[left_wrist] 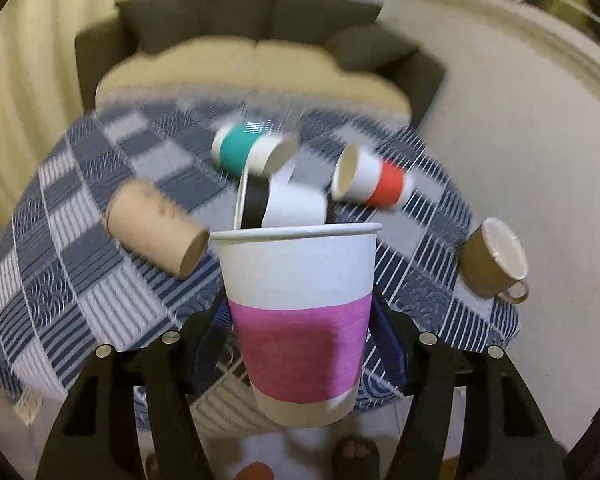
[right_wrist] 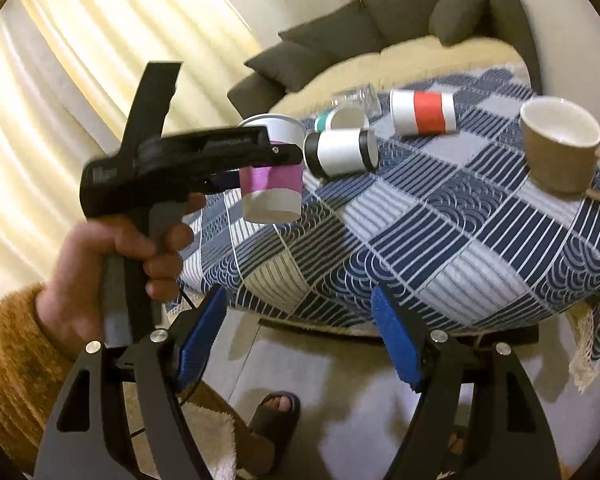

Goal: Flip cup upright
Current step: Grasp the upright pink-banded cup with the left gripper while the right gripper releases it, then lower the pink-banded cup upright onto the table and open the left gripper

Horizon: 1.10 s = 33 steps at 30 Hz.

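A pink-banded paper cup (left_wrist: pixel 300 320) is held pinched between the fingers of the left gripper (left_wrist: pixel 300 344), mouth upward and base hanging in the air just off the near edge of the table (left_wrist: pixel 60 300). Seen from the right wrist, the same cup (right_wrist: pixel 272 176) is gripped around its pink band and sits clear of the blue-and-white patterned cloth (right_wrist: pixel 440 240), not yet set down. The right gripper (right_wrist: pixel 296 344) is held spread wide and empty below the table edge, its blue pads (right_wrist: pixel 396 344) closed on nothing.

The thin paper wall is judged the first risk: too hard a squeeze could crumple it, too light a one could let the cup slide down through the fingers. The motion blur suggests a fast swing, and a release before the base meets the cloth would likely send the cup to the floor rather than the table.

Further out, the landing zone is crowded. A brown cardboard cup (left_wrist: pixel 156 232), a black-and-white cup (left_wrist: pixel 284 200), a teal-banded cup (left_wrist: pixel 252 152) and a red-banded cup (left_wrist: pixel 372 180) are lying on their sides, and any could be knocked or set rolling by a careless approach. A brown mug (left_wrist: pixel 496 260) stands near the table's right edge. The soft, draped cloth near the rim is judged an uneven footing on which an upright cup could tip.
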Tool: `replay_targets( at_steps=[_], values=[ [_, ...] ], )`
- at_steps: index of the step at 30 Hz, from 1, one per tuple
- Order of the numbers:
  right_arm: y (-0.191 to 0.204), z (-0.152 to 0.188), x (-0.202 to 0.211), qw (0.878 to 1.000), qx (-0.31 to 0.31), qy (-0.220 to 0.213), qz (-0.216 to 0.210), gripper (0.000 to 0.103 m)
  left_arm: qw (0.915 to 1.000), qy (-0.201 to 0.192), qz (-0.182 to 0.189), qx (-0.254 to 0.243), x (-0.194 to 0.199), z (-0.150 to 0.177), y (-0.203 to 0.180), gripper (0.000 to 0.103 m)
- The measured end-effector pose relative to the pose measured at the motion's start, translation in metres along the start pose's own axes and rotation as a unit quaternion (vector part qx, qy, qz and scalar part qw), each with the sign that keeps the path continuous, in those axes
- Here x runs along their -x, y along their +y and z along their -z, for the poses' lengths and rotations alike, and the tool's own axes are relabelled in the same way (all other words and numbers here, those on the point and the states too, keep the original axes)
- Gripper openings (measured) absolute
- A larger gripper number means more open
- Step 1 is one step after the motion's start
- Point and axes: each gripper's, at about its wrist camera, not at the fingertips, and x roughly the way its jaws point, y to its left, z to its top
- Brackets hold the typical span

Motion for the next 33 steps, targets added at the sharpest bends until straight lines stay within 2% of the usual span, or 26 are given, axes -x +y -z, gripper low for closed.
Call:
replay_targets(
  at_steps=[3,8,12,16,19,23,33],
  values=[
    [0.004,-0.002,0.012,1.0,0.014,-0.026,0.01,0.074,0.9968,-0.076,0.012,-0.024,0.012,0.011,-0.005,0.064],
    [0.006,-0.006,0.025,0.998,0.028,-0.057,0.016,0.074,0.9812,-0.186,0.006,-0.052,0.015,0.042,-0.012,0.064],
    [0.006,-0.008,0.032,0.997,0.033,-0.07,0.013,0.074,0.9668,-0.248,-0.009,-0.06,0.01,0.061,-0.014,0.064],
    [0.008,-0.008,0.036,0.996,0.044,-0.08,0.018,0.074,0.9546,-0.291,-0.035,-0.051,-0.001,0.078,-0.011,0.064],
    [0.011,-0.008,0.035,0.995,0.057,-0.081,0.023,0.074,0.9452,-0.316,-0.066,-0.051,-0.007,0.092,-0.012,0.064],
    [0.01,-0.007,0.029,0.995,0.062,-0.072,0.031,0.074,0.939,-0.326,-0.085,-0.068,-0.016,0.108,-0.02,0.065],
    [0.01,-0.007,0.011,0.996,0.07,-0.045,0.04,0.074,0.9326,-0.336,-0.111,-0.071,-0.038,0.122,-0.015,0.066]
  ],
)
